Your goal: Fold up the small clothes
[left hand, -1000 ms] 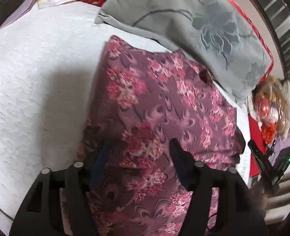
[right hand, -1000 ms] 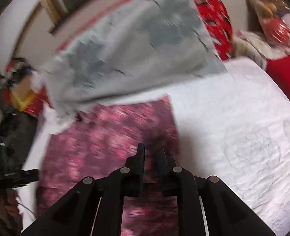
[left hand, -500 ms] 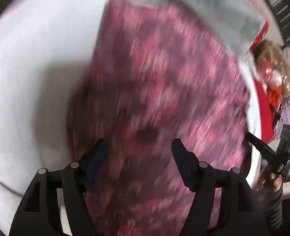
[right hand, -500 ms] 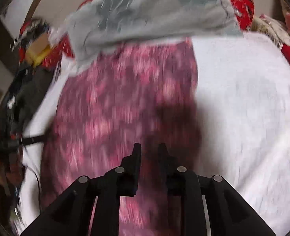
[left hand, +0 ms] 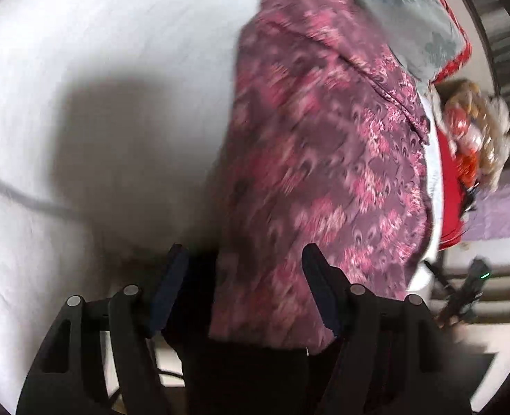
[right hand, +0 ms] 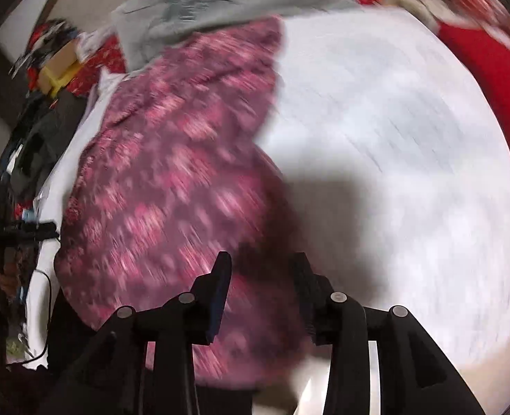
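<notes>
A purple garment with pink flowers [left hand: 327,159] lies spread on a white bed [left hand: 123,69]; it also shows in the right wrist view [right hand: 172,186]. My left gripper [left hand: 244,266] is open over the garment's near left edge, where the cloth hangs over the bed's edge. My right gripper [right hand: 262,266] is open over the garment's near right edge, with nothing between its fingers. Both views are blurred by motion.
A grey flowered pillow [left hand: 403,10] lies over the garment's far end, also in the right wrist view [right hand: 199,10]. Red bedding [right hand: 490,79] and a stuffed toy [left hand: 473,131] sit at the bed's sides. Clutter and cables [right hand: 23,159] lie left of the bed.
Both grippers have pulled back toward the near edge of the bed. The right gripper, shut a second ago, has opened. The left stayed open.
</notes>
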